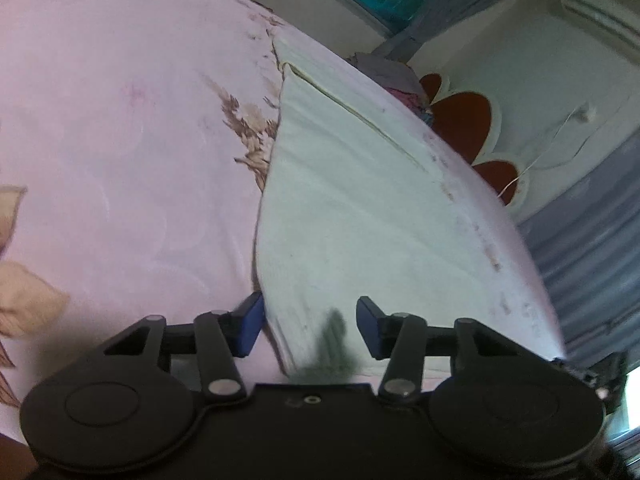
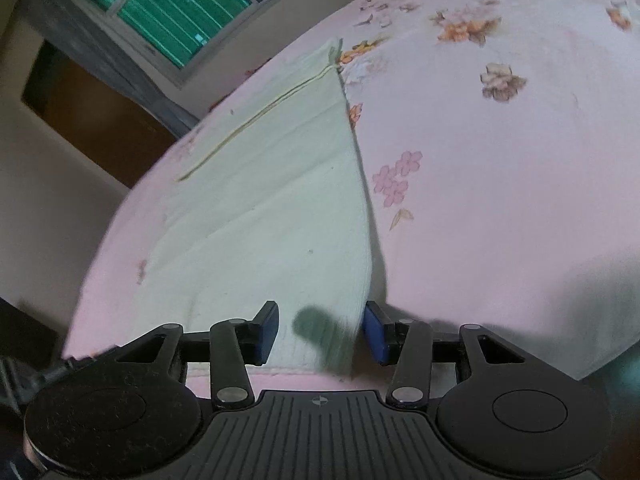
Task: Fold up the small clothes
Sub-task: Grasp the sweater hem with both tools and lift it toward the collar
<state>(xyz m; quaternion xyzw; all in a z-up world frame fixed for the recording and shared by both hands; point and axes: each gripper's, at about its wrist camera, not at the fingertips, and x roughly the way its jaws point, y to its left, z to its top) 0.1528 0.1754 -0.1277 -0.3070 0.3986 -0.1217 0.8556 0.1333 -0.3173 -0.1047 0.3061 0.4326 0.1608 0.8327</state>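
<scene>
"Where's the cloth [image 1: 352, 216]?"
"Flat on the bed [image 1: 120, 120]. The left gripper [image 1: 310, 330] and right gripper [image 2: 320, 330] straddle its near corners, jaws apart. Pinch both evenly before lifting."

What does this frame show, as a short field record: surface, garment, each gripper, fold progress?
surface: pink floral bedsheet, bed fills both views
garment: pale green cloth, lying flat on the sheet, a thin seam line running across its far part
left gripper: jaws apart, straddling the cloth's near left corner; pads not visibly pressing
right gripper: jaws apart, straddling the cloth's near right corner; pads not visibly pressing
fold progress: the near edge is not lifted
background: green-shuttered window
</scene>
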